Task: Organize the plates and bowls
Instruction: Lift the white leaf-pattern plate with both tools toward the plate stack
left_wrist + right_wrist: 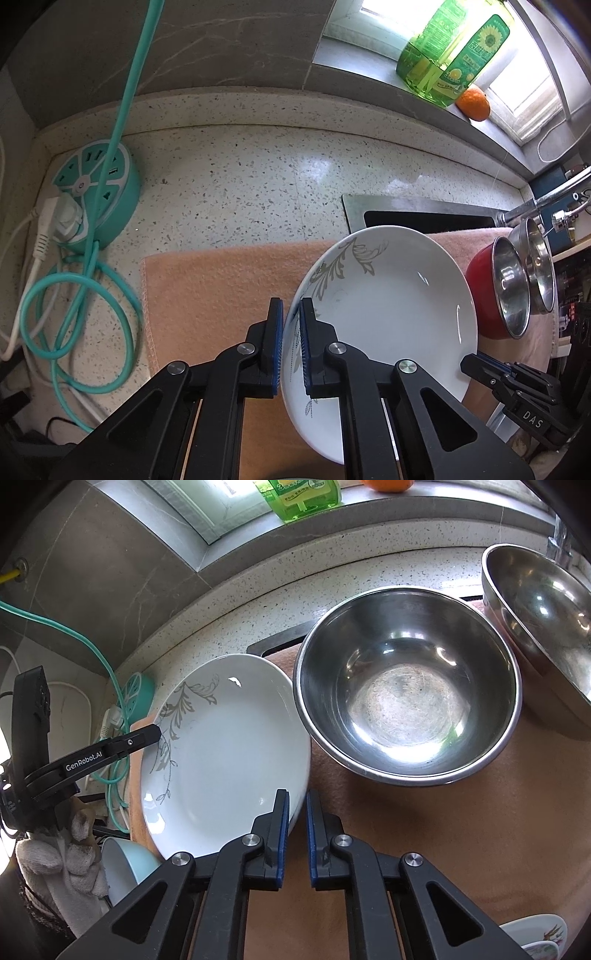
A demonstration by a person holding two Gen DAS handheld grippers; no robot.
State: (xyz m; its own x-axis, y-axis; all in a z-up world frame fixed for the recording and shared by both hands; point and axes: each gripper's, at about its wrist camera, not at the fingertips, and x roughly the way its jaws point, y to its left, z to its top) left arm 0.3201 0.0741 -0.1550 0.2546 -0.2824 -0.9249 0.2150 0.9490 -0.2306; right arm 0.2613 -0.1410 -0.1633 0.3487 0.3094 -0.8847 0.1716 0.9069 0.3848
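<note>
While my left gripper (291, 343) clamps the white leaf-patterned plate (388, 295) by its left rim, centre frame over the peach towel (207, 288), my right gripper (297, 834) pinches its right rim; the red-sided steel bowl (406, 686) and plain steel bowl (543, 627), upper right, look empty.

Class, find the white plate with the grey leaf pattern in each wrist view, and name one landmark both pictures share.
Left wrist view: white plate, centre right, its left rim between the left gripper pads.
Right wrist view: the plate sits centre left, its lower right rim at the right gripper.
Shared landmark: green bottle on the windowsill.
</note>
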